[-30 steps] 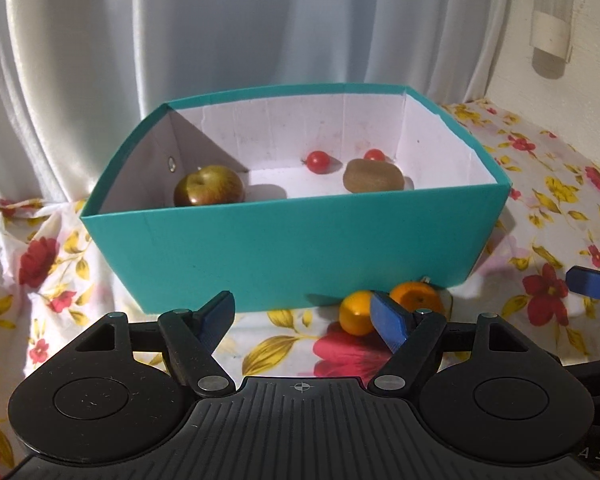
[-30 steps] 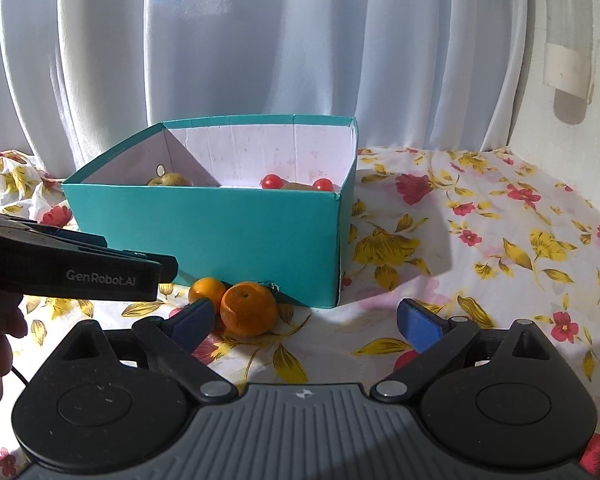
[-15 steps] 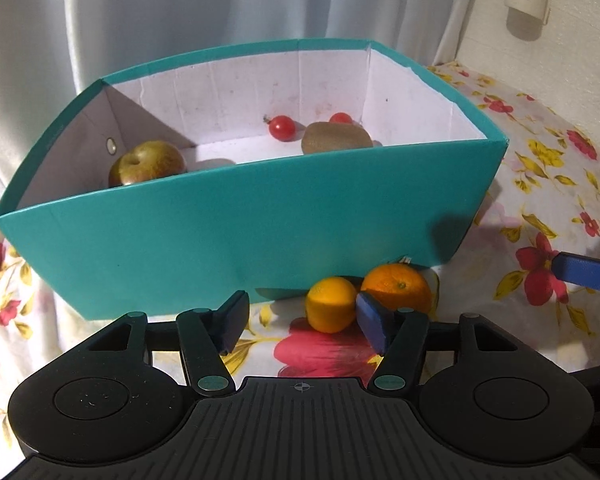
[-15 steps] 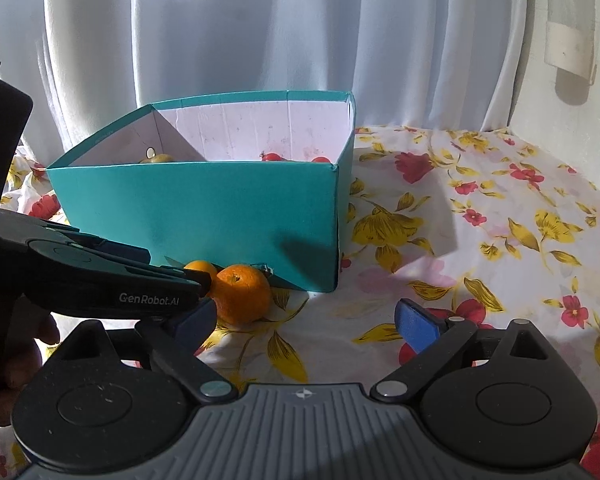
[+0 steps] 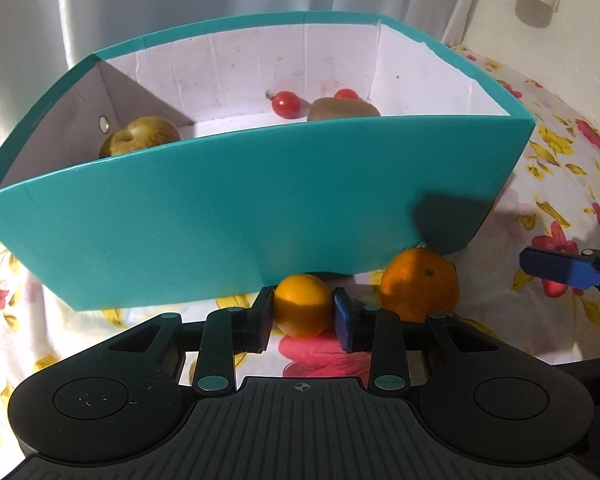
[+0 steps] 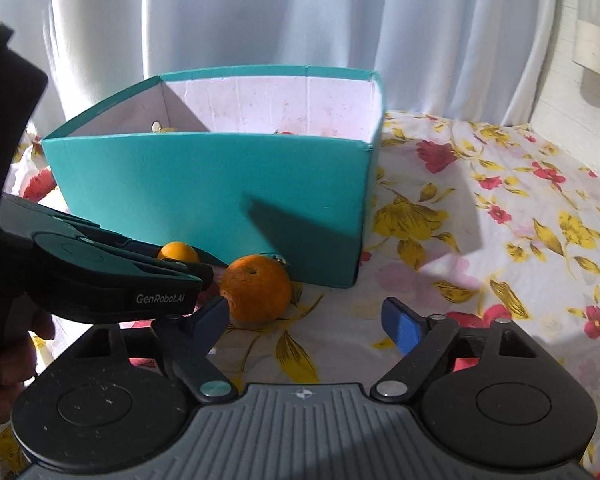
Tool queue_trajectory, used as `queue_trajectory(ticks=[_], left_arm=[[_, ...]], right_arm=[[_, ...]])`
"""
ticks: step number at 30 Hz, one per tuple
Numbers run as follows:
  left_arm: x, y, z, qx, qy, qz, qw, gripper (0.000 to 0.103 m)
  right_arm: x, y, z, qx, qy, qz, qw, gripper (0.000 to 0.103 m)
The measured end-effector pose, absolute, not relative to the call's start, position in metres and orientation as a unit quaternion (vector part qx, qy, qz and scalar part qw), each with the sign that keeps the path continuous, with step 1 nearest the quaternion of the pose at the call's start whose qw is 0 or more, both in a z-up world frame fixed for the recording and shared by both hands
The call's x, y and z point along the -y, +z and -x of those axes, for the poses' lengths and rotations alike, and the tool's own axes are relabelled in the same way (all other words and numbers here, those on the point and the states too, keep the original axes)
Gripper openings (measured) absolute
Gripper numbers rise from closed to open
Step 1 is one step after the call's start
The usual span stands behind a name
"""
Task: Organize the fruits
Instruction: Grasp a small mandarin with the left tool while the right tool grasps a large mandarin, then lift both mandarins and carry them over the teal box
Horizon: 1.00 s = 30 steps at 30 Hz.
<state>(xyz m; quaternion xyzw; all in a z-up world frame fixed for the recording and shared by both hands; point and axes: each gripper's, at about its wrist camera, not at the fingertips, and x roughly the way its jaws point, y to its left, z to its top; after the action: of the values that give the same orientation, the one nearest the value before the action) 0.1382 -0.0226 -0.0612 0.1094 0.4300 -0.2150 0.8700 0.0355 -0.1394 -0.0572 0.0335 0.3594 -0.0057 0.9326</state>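
Observation:
A small orange (image 5: 303, 306) lies on the flowered cloth in front of the teal box (image 5: 220, 220), and my left gripper (image 5: 303, 309) is shut on it, a pad pressing each side. A larger orange (image 5: 420, 288) sits just right of it. In the right wrist view my right gripper (image 6: 306, 314) has its jaws closing. The larger orange (image 6: 258, 294) lies just ahead of the left finger (image 6: 214, 314), with a wide gap to the right finger. Inside the box lie an apple (image 5: 140, 136), a kiwi (image 5: 342, 110) and two cherry tomatoes (image 5: 286, 104).
The flowered cloth (image 6: 480, 220) stretches out to the right of the box (image 6: 204, 192). A white curtain (image 6: 300, 20) hangs behind and a pale wall (image 6: 580, 100) stands at the right. A person's hand (image 6: 4, 364) holds the left gripper's body (image 6: 100, 280) at the left.
My left gripper came down toward the box front and closed on the small orange. My right gripper moved closer to the larger orange and its jaws narrowed.

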Motion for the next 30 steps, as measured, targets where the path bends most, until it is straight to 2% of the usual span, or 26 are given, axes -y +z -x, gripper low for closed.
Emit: queue_trajectory(ticks=[3, 5, 7, 9, 10, 20, 30], left_arm=[[0.016, -0.062, -0.138, -0.429, -0.21, -0.103, 0.873, 0.035], [0.013, -0.063, -0.137, -0.426, -0.206, -0.101, 0.875, 0.035], [0.011, -0.063, -0.137, -0.424, -0.203, -0.1, 0.877, 0.035], [0.01, -0.063, -0.137, -0.423, -0.204, -0.099, 0.877, 0.035], [0.009, -0.063, -0.138, -0.422, -0.204, -0.1, 0.878, 0.035], [0.005, -0.052, -0.131, -0.43, -0.187, -0.099, 0.877, 0.035], [0.008, 0.034, -0.113, -0.397, -0.134, -0.114, 0.901, 0.035]], right_arm=[[0.133, -0.064, -0.045, -0.368, 0.014, -0.029, 0.929, 0.07], [0.128, -0.068, -0.051, -0.372, 0.025, -0.024, 0.928, 0.06], [0.125, -0.072, -0.055, -0.377, 0.033, -0.02, 0.925, 0.056], [0.123, -0.074, -0.057, -0.37, 0.042, -0.013, 0.928, 0.046], [0.122, -0.074, -0.058, -0.367, 0.05, -0.013, 0.929, 0.044], [0.135, -0.061, -0.042, -0.363, 0.041, -0.035, 0.93, 0.043], [0.167, 0.005, -0.016, -0.303, 0.02, -0.07, 0.95, 0.043]])
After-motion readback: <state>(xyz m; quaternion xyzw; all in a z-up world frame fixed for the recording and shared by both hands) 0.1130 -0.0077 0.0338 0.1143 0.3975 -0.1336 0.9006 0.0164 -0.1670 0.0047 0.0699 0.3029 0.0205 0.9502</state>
